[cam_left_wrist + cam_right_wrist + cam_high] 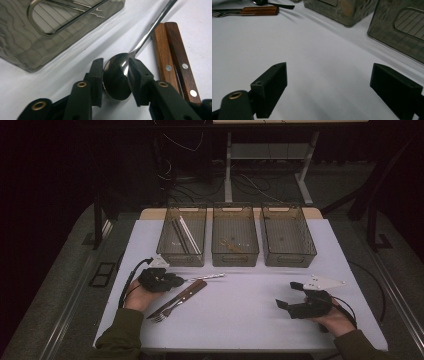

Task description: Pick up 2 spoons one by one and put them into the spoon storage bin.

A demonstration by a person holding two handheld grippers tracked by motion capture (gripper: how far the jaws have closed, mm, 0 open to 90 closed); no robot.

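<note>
A metal spoon (116, 80) lies on the white table, its handle (207, 277) pointing right toward the bins. My left gripper (116, 61) is shut on the spoon's bowl, one pad on each side of it. From above, the left gripper (177, 281) sits low at the table's left. Right beside the spoon lie a knife (192, 291) and a fork (162, 315), with their wooden handles (161, 47) side by side. My right gripper (287, 295) rests at the right front, and its jaws (329, 68) stand wide open over bare table with nothing between them.
Three smoky see-through bins stand in a row at the back: the left bin (182, 255) holds long thin sticks, the middle bin (235, 256) some small brownish pieces, and the right bin (290, 257) looks bare. The table's front edge (240, 347) is near both forearms.
</note>
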